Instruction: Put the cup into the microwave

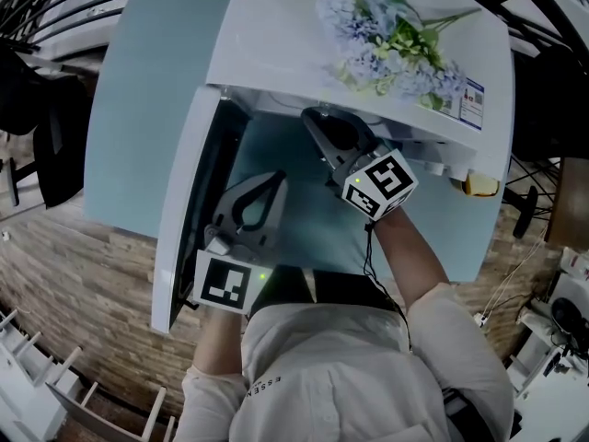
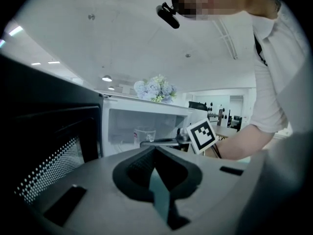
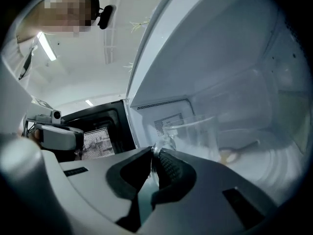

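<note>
Right hand-held gripper [image 3: 155,155] deep inside the open white microwave [image 1: 276,53], jaws drawn narrow and clamped on the thin glass handle of a clear cup [image 3: 200,136]. Cup upright, well within the cavity, just ahead of the jaws, with pale inner walls behind and around it. Base touching the cavity floor or hanging just above it: cannot tell. From the head view, only the rear of that hand-held gripper visible under the microwave's top edge, with its marker cube [image 1: 379,184] just outside the opening and a white-sleeved forearm [image 1: 419,270] running back toward the body. Left hand-held gripper [image 2: 154,153] outside the microwave, low and to the left, near the dark door [image 1: 189,191] swung wide on that side. Jaws pressed together there, nothing between them, only a sliver of pale blue showing through the gap. Pointed toward the opening, with the cup and the other hand-held gripper in sight ahead of it. Perforated dark window of the door close by on its left. Bunch of pale blue and white flowers [image 1: 391,44] lying on top of the microwave. Microwave itself on a light blue table [image 1: 138,109], wood-patterned floor [image 1: 83,274] below.
</note>
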`<state>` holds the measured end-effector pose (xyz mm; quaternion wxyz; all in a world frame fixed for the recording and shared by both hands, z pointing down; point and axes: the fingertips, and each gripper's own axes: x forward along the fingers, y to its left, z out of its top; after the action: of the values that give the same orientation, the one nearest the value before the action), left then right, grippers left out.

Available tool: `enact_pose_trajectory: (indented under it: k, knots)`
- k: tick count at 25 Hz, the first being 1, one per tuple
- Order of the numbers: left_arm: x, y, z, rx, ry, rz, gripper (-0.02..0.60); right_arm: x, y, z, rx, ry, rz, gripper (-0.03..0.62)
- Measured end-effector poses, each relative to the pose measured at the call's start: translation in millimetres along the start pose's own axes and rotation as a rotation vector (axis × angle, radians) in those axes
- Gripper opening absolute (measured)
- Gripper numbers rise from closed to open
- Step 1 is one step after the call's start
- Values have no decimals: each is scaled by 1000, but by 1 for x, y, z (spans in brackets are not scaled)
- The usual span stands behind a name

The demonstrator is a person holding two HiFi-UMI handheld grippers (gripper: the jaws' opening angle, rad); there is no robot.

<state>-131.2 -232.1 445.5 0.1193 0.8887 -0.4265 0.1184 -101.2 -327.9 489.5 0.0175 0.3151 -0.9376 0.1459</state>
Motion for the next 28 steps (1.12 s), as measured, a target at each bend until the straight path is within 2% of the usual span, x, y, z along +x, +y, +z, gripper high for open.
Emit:
enact_pose_trajectory:
  k: [10, 18, 22, 25, 28]
  knots:
    - [1, 4, -9, -16, 19, -1, 0, 17, -7, -2, -12, -5, 5, 22]
    - [3, -1, -11, -21, 20, -12, 0, 12, -6, -5, -28, 25, -30, 25]
    - [5, -3, -15, -18, 24, -18, 0, 5, -4, -5, -36, 17, 14, 63]
    - [7, -7, -17, -18, 22, -25, 0, -3, -8, -6, -5, 3, 58, 63]
    - [9, -12, -19, -24, 24, -34, 0, -8, -16, -15, 32, 4, 54, 64]
